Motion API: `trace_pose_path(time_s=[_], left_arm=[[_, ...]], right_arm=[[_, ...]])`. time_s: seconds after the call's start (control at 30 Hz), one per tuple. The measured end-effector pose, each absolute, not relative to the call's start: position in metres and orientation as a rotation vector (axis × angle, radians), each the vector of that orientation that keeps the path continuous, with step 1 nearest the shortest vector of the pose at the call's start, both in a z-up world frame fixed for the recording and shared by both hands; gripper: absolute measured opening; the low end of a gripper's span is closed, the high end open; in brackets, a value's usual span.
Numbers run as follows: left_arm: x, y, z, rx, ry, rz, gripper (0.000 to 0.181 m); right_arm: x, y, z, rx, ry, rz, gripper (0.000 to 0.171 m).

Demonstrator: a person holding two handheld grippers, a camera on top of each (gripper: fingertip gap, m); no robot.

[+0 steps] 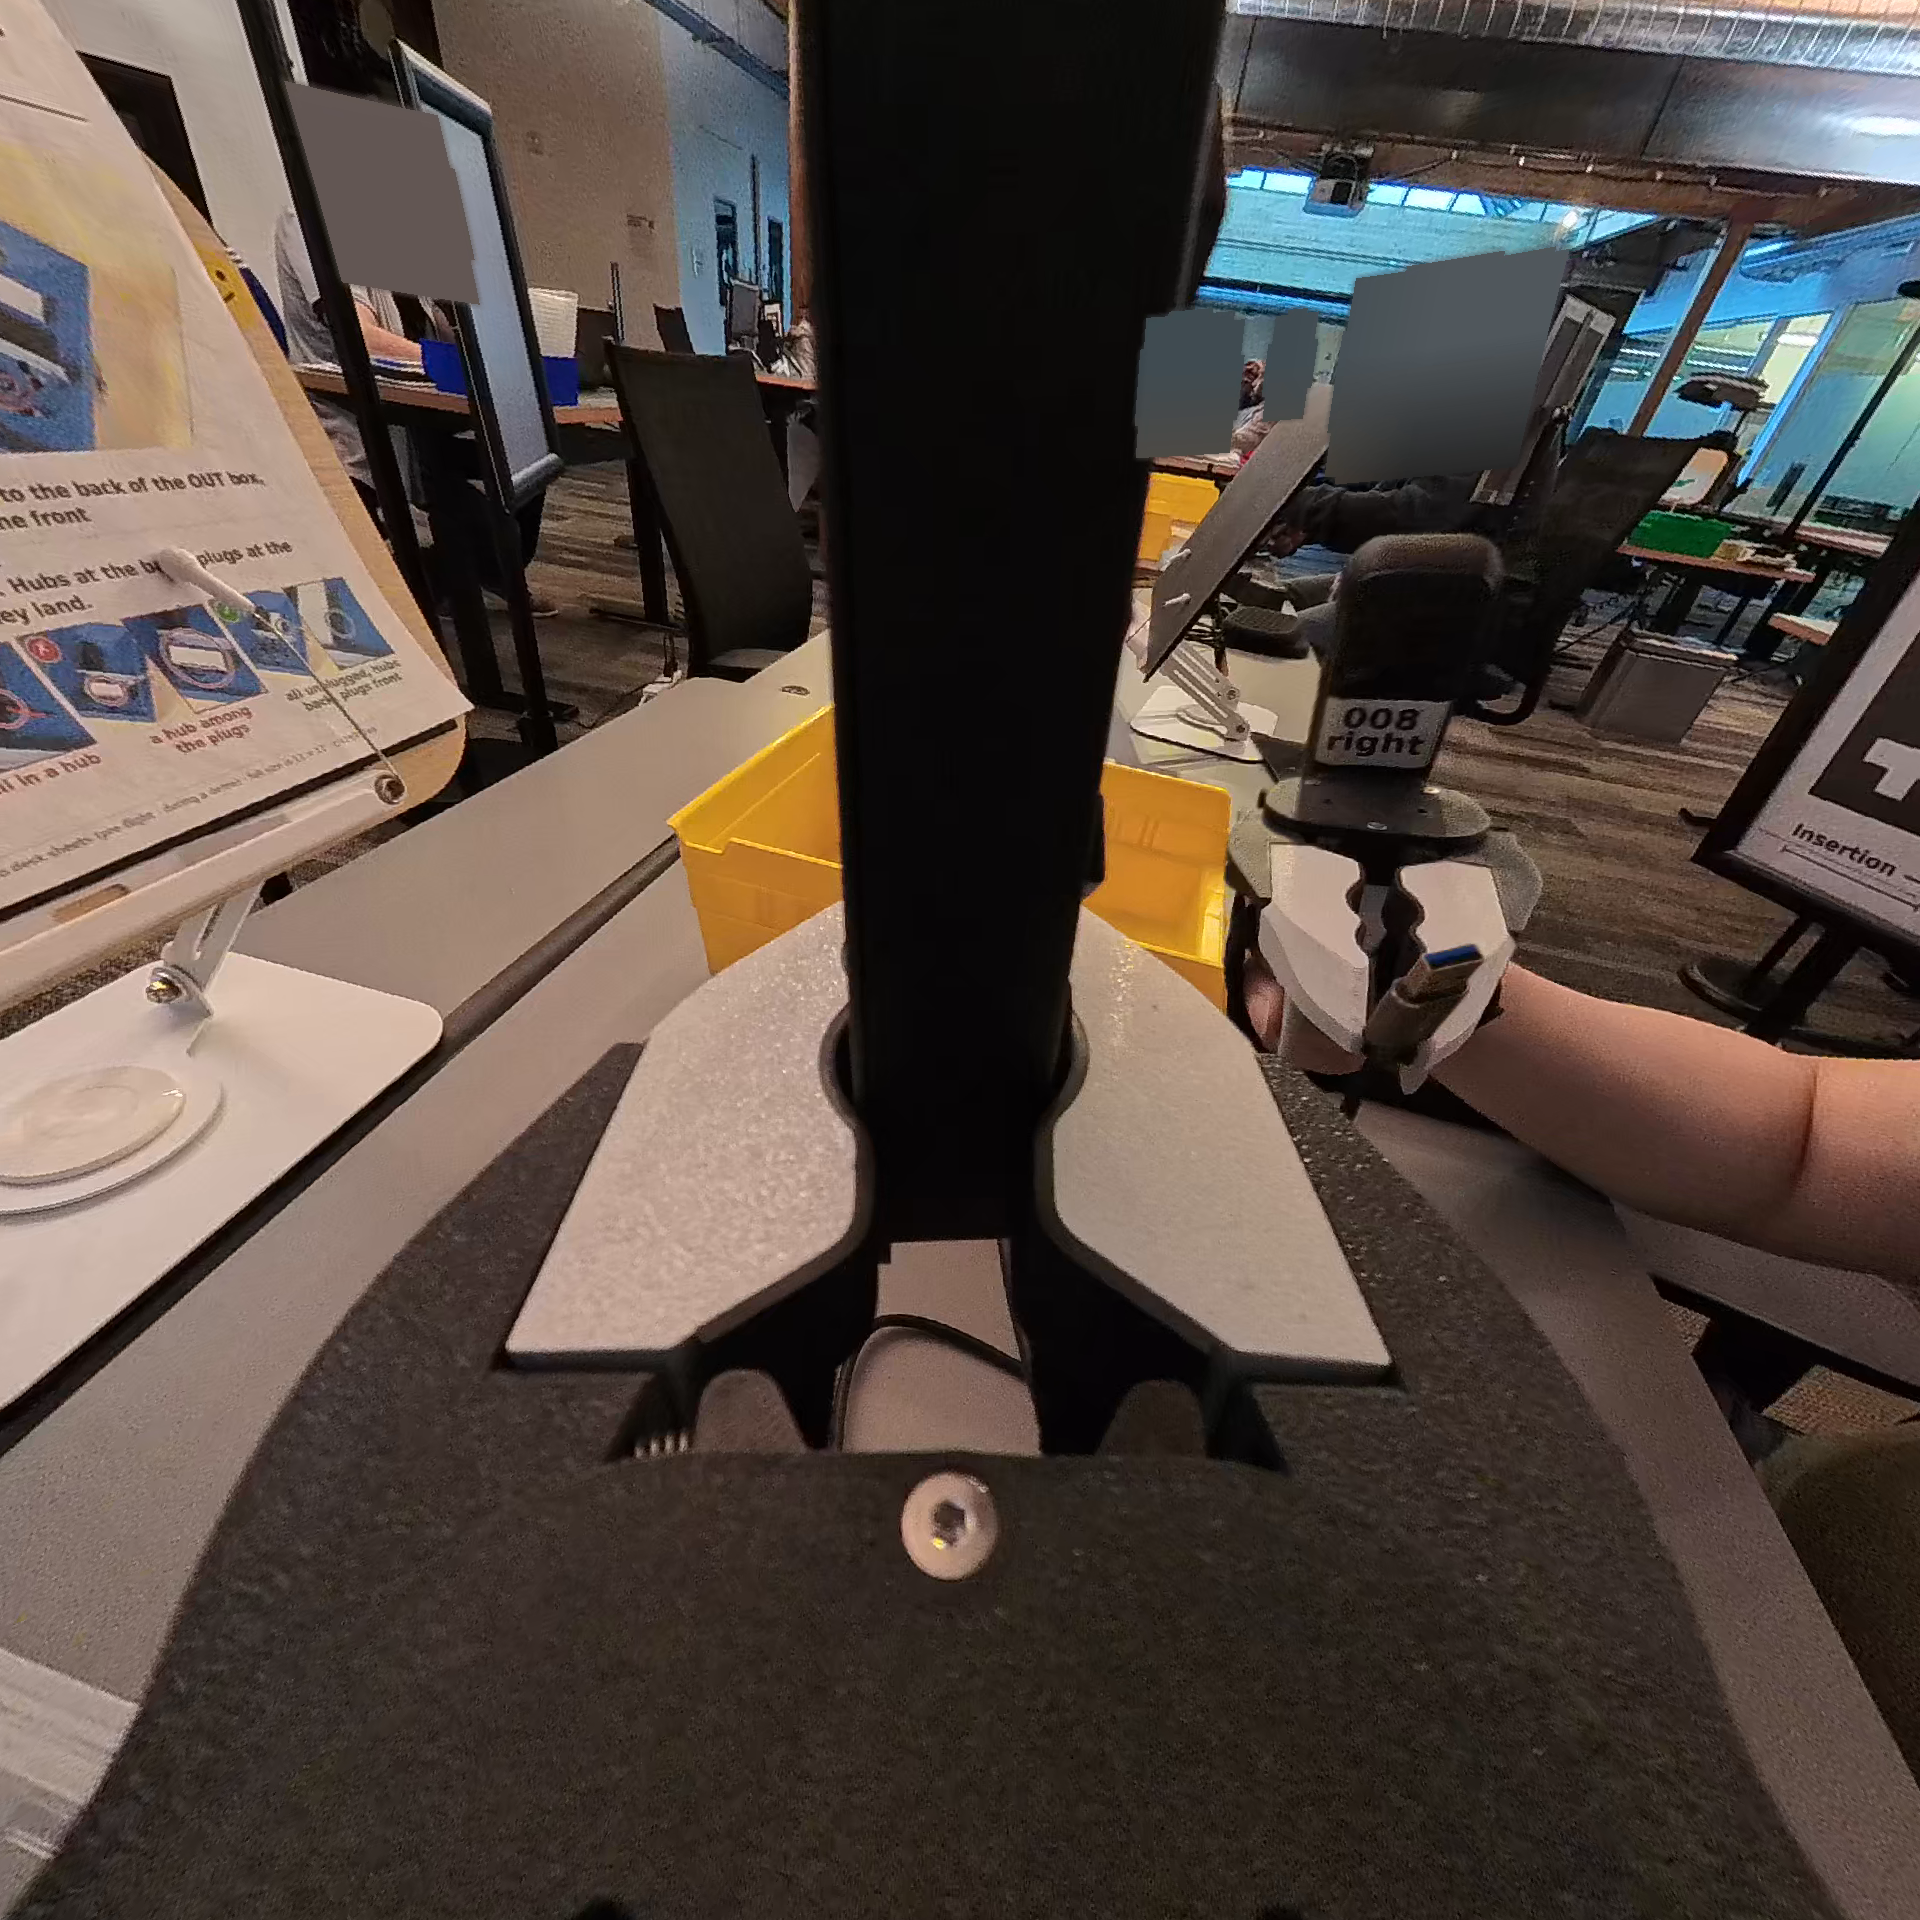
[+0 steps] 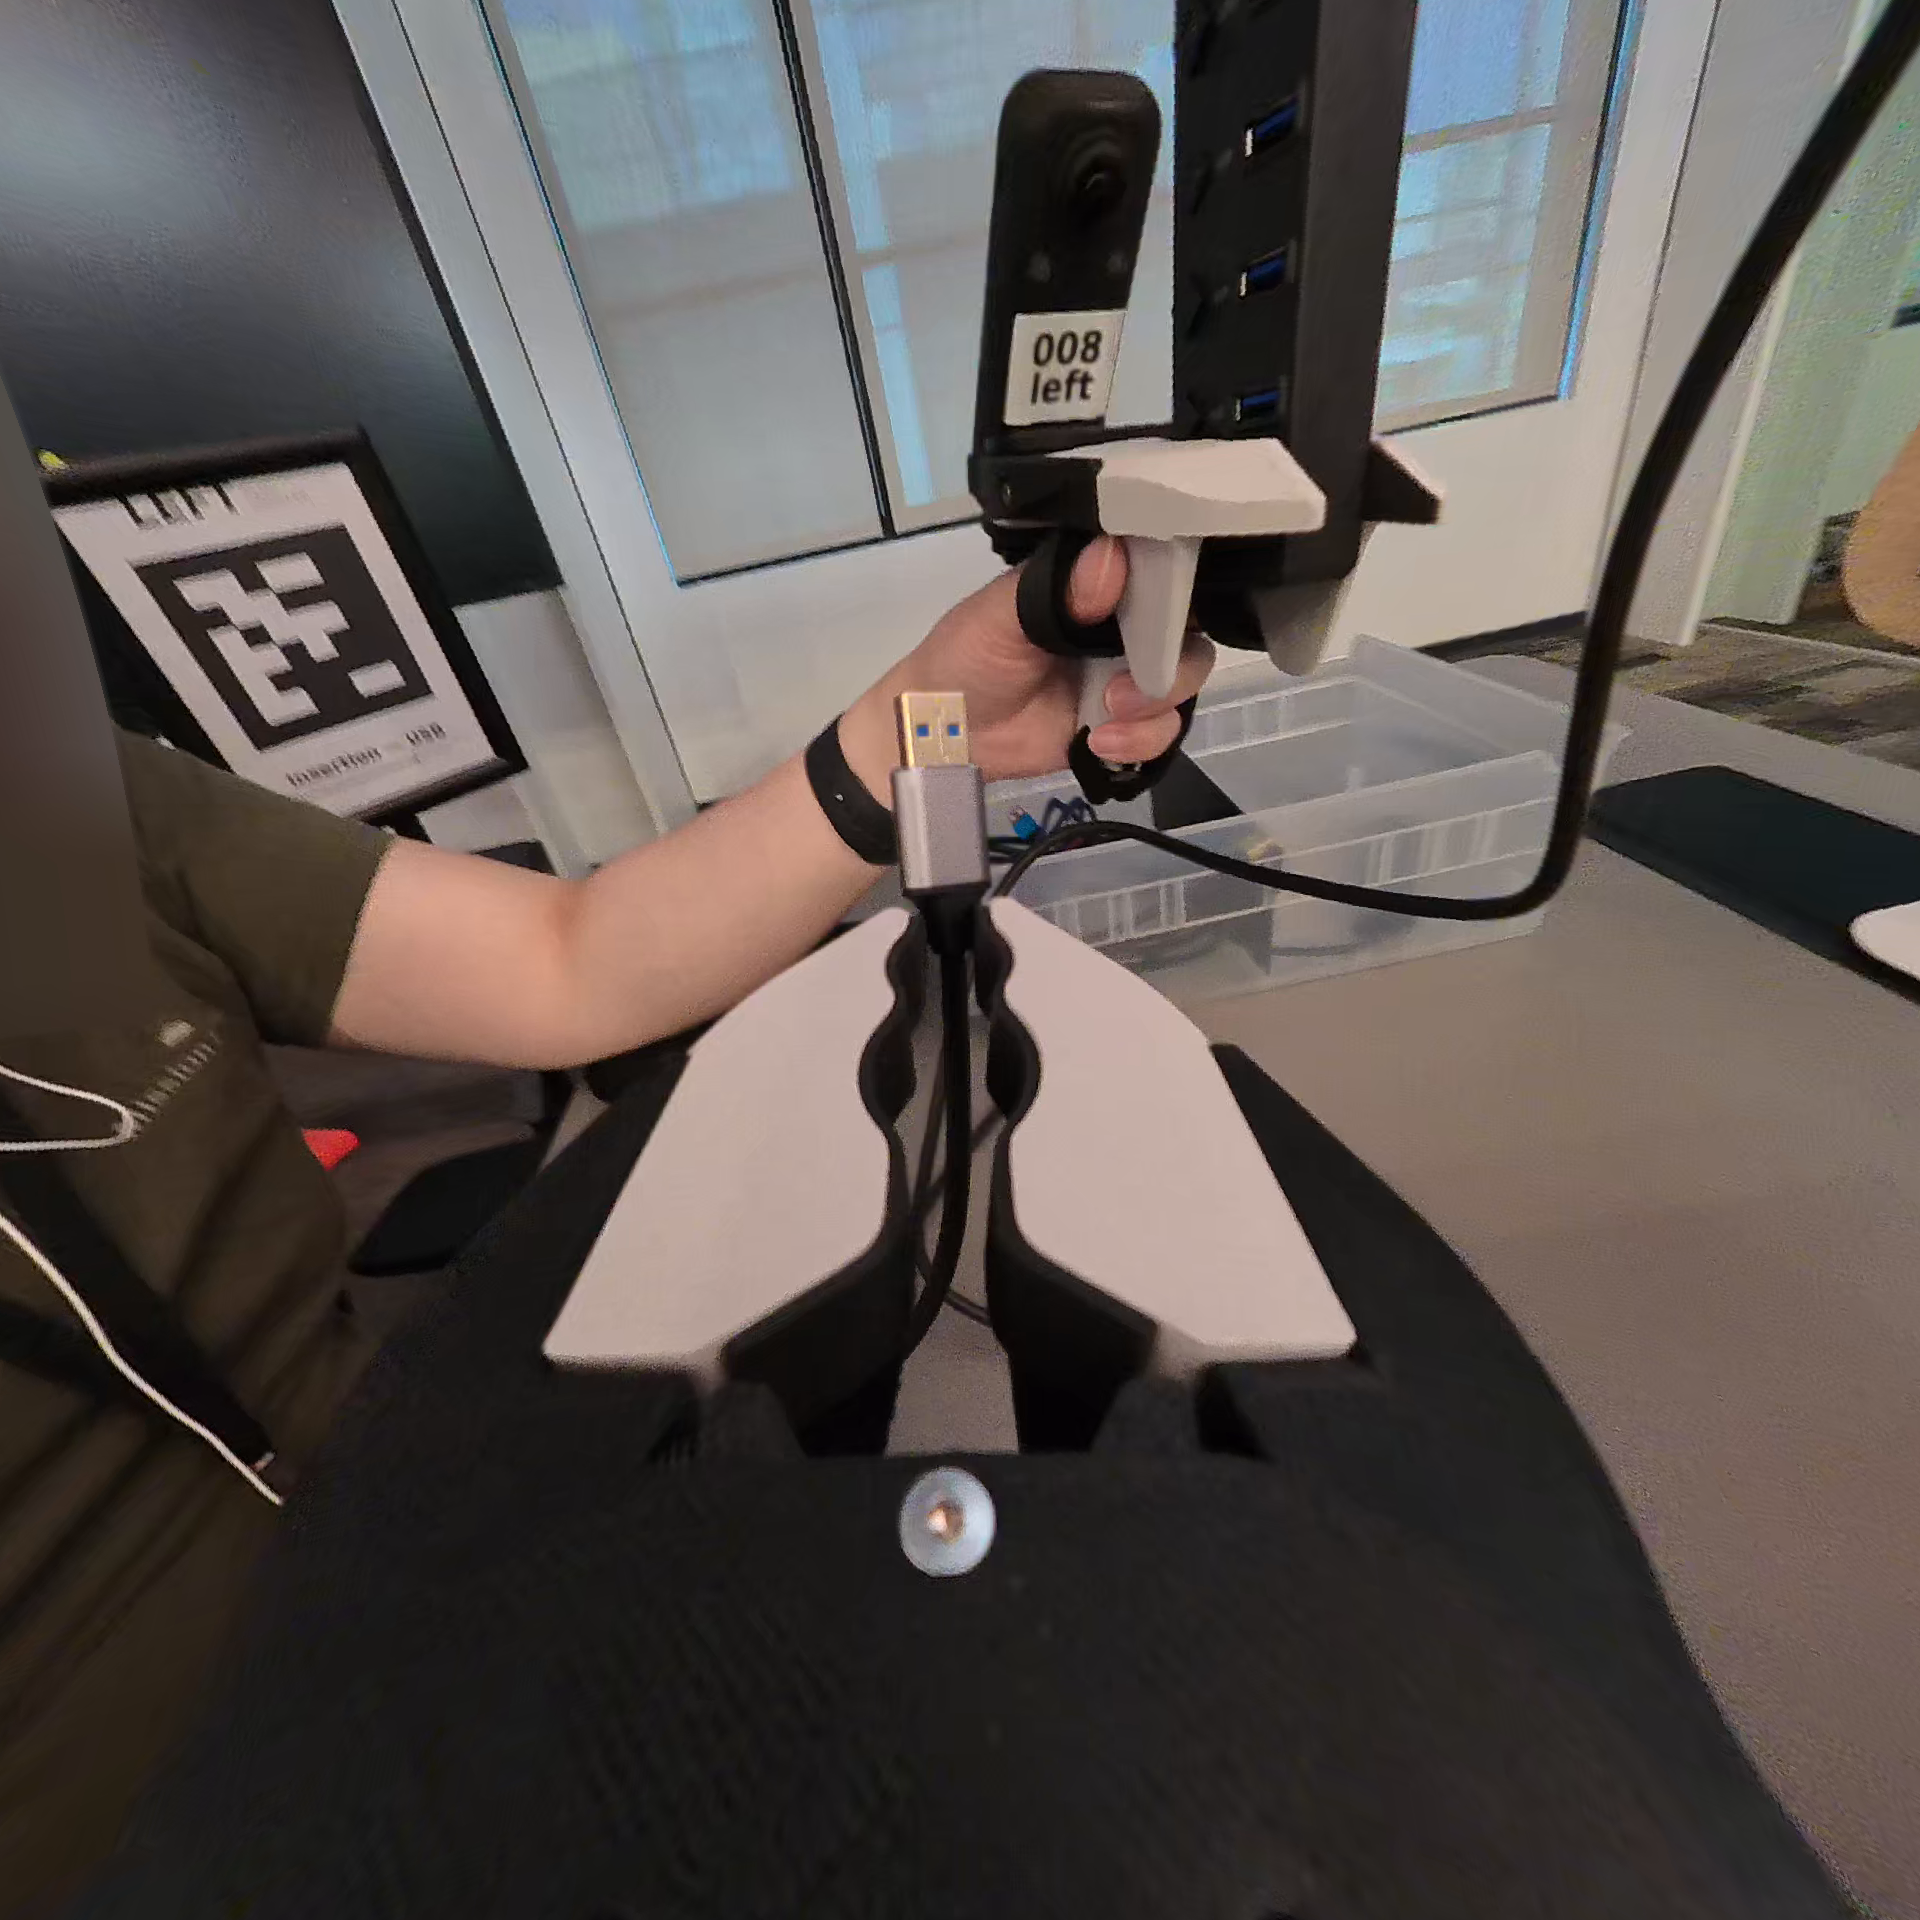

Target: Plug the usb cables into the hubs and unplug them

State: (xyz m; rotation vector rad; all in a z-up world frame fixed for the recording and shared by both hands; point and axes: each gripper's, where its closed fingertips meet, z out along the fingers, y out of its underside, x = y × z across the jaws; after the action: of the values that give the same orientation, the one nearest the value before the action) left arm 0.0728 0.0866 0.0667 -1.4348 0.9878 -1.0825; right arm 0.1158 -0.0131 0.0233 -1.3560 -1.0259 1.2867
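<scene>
Hub and plug both in hand, not yet joined.

My left gripper [image 1: 956,1049] is clamped on the black hub [image 1: 997,520], held upright; my right gripper [image 2: 951,935] pinches the cable [image 2: 951,1091] just behind the plug [image 2: 938,800]. The blue ports [image 2: 1270,272] look empty, so I judge insertion remains. Open air separates them above the table [image 2: 1455,1091].

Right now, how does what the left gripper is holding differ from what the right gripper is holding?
The left gripper clamps a tall black hub; the right gripper pinches a thin black cable below its grey USB plug. The hub carries blue ports; the plug shows a gold tip. Both stand upright, apart, unconnected.
</scene>
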Motion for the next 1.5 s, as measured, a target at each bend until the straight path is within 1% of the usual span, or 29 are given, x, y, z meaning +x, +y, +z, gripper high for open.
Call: trace_pose_path(time_s=[0.1,0.2,0.47,0.6,0.7,0.8,0.9,1.0,1.1,1.23,1.4,1.5], left_arm=[[0.071,0.088,0.067,-1.436,0.979,-1.081,0.025],[0.069,0.089,0.068,-1.433,0.972,-1.082,0.026],[0.063,0.089,0.073,-1.423,0.960,-1.075,0.026],[0.063,0.089,0.073,-1.422,0.959,-1.078,0.026],[0.064,0.090,0.071,-1.428,0.963,-1.075,0.026],[0.064,0.090,0.070,-1.432,0.965,-1.076,0.026],[0.065,0.091,0.069,-1.436,0.966,-1.075,0.026],[0.064,0.092,0.069,-1.438,0.963,-1.073,0.026],[0.064,0.092,0.070,-1.436,0.956,-1.077,0.026],[0.063,0.092,0.070,-1.437,0.959,-1.071,0.026],[0.063,0.090,0.073,-1.427,0.959,-1.076,0.026],[0.063,0.090,0.073,-1.428,0.960,-1.073,0.026]], right_arm=[[0.113,-0.007,0.022,-1.398,-0.991,1.319,0.009],[0.107,0.000,-0.001,-1.568,-0.994,1.321,0.009],[0.095,-0.019,-0.104,-2.184,-1.052,1.452,0.010],[0.097,-0.012,-0.142,-2.323,-1.102,1.255,0.010],[0.098,0.000,-0.148,-2.302,-1.120,1.141,0.011],[0.101,0.009,-0.139,-2.211,-1.136,1.037,0.018],[0.108,0.020,-0.124,-2.077,-1.142,0.805,0.019],[0.104,0.013,-0.111,-1.935,-1.207,0.583,0.020],[0.099,0.008,-0.120,-1.908,-1.259,0.338,0.021],[0.097,0.004,-0.140,-1.946,-1.292,0.143,0.021],[0.100,0.011,-0.143,-1.916,-1.269,-0.046,0.015],[0.098,0.013,-0.147,-1.925,-1.274,-0.093,0.014]])
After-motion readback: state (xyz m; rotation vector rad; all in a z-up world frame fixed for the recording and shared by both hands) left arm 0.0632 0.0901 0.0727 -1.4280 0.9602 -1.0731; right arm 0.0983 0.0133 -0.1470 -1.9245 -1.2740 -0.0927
